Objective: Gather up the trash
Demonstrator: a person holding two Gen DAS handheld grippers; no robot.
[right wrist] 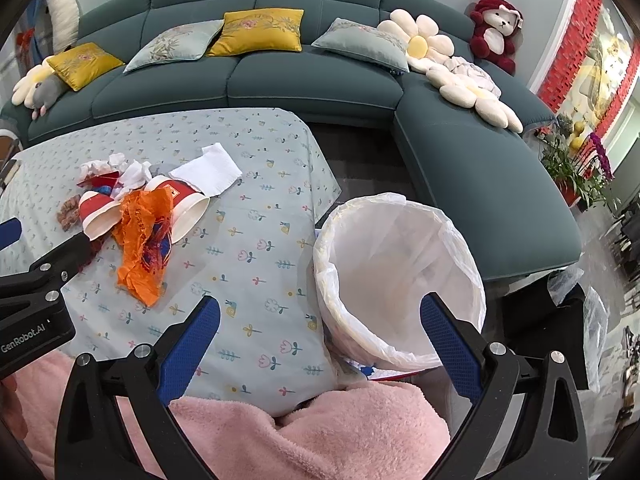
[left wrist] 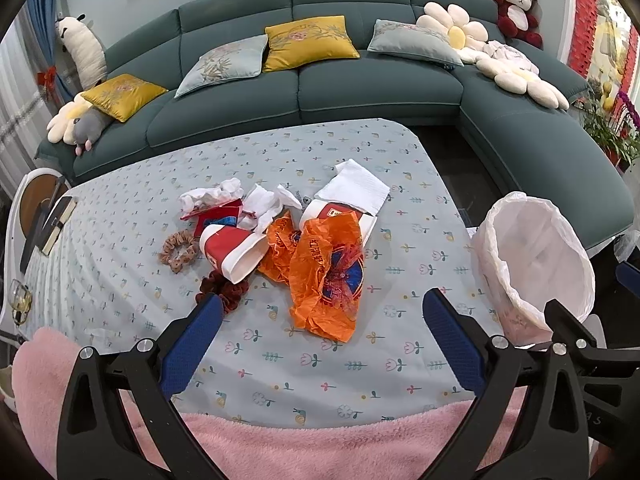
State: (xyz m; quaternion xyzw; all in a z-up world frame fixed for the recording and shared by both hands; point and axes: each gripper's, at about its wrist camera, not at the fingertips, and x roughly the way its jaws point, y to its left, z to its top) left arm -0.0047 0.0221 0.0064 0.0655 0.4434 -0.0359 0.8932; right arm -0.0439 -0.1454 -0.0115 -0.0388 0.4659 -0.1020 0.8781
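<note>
Looking at our trash:
Cups: two red-and-white cups [left wrist: 236, 250] lie tipped, mouths toward us, beside our orange bag [left wrist: 320, 276] on the table [left wrist: 400, 376].
Bin: white-lined bin [right wrist: 400, 276] stands at the table's right.
Writing: "GenRobot.AI" on our left gripper [left wrist: 320, 344].
Jaws: left gripper and right gripper [right wrist: 320, 344] both spread wide, holding nothing.

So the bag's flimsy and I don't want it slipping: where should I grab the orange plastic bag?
Probably pinch the orange plastic bag at its raised crumpled middle, coming from above with the open left gripper; the near edge lies flat on the tablecloth, offering little to grip.
</note>
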